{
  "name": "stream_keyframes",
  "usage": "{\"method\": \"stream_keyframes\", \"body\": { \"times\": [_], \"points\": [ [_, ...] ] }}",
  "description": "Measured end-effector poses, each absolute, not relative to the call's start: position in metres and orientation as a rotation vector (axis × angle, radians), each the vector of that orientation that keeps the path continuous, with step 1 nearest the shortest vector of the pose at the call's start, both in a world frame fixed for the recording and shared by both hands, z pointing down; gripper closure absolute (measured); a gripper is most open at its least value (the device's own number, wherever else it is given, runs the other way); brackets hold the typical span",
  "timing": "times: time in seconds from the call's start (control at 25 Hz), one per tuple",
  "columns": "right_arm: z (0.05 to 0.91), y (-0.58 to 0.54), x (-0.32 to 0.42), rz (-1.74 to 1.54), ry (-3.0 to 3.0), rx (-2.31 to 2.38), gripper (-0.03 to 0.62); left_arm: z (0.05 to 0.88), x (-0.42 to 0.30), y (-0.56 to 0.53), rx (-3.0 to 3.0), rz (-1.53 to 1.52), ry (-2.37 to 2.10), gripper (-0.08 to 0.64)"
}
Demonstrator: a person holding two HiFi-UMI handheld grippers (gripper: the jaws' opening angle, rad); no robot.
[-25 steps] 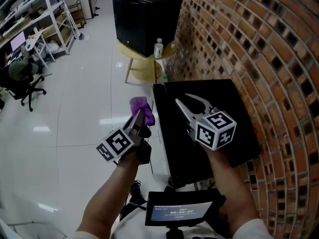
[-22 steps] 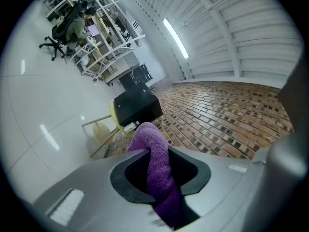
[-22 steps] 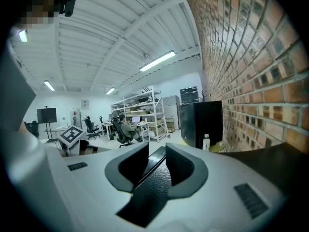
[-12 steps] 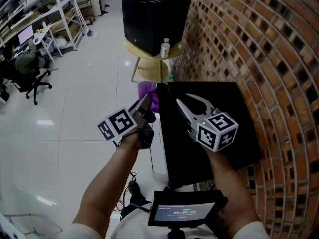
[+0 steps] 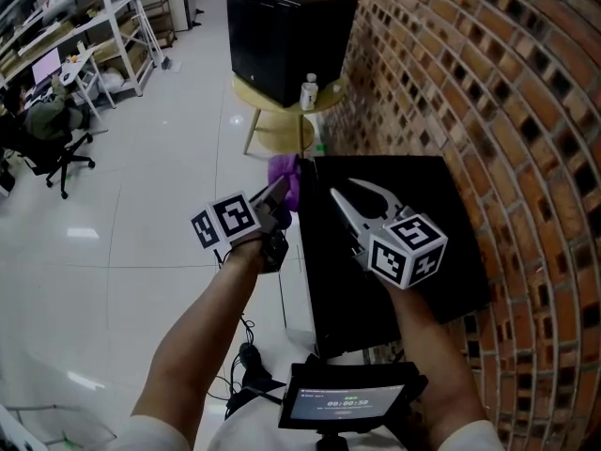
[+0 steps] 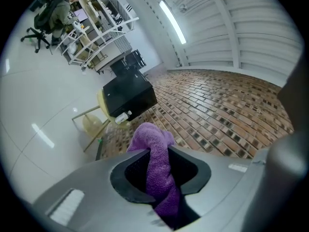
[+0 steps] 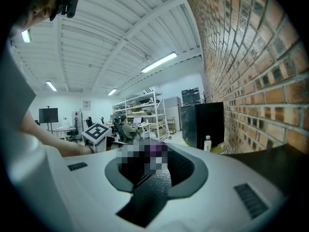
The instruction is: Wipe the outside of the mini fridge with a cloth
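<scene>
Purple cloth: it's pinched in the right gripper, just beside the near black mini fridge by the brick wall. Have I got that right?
Not quite. The purple cloth is pinched in the left gripper, not the right; the left gripper view shows it clamped between that gripper's jaws. The rest holds: it sits just beside the near black mini fridge by the brick wall.

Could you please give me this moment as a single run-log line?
left claw: shut on purple cloth | cloth by mini fridge top edge | right claw: open, empty, over fridge top

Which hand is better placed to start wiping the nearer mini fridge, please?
Left: the left gripper grips the purple cloth right beside the mini fridge, while the right gripper is empty above its top.
</scene>
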State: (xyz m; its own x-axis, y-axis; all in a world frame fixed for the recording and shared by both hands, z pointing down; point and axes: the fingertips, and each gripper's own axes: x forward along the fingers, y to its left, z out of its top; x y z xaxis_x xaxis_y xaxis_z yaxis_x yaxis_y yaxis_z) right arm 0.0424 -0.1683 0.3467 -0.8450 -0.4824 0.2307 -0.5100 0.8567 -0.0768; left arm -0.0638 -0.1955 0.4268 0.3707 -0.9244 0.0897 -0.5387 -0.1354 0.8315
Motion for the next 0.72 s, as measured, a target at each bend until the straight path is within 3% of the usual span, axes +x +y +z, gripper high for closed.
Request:
{"method": "stream_keyframes", "body": {
  "times": [0.72],
  "points": [
    [0.347,-0.168,0.042,0.201,-2.828,0.766,0.492,0.496,-0.06,-0.192,1.692,-0.525,-1.288,0.476]
  ]
}}
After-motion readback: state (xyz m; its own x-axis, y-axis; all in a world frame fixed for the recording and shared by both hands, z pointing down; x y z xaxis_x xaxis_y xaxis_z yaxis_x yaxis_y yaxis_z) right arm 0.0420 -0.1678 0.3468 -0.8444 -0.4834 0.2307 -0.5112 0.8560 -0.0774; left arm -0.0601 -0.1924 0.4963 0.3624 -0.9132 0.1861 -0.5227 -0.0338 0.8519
